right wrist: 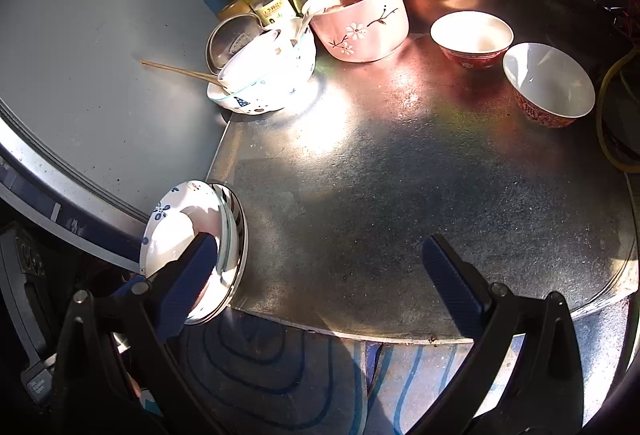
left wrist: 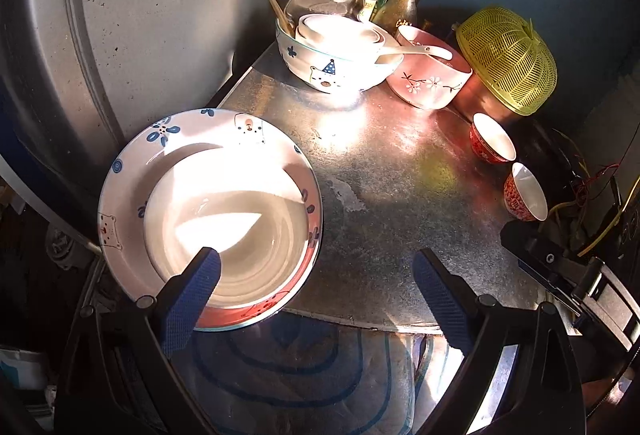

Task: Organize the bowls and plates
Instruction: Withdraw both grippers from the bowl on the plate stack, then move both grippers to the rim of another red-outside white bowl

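Plate stack [left wrist: 208, 211] sits at front left corner of metal tabletop [left wrist: 400, 203], part hanging over front edge; bump could tip it off (would smash); red bowls [right wrist: 548, 83] near right edge could get knocked too.

Left gripper [left wrist: 316, 299]: wide open, holds nothing; left finger above plate stack, touching or not, cannot tell.

Right gripper [right wrist: 324, 287]: wide open, empty, over front edge.

Big bowl stack [left wrist: 336, 55] and pink bowl [left wrist: 432, 79] at back.
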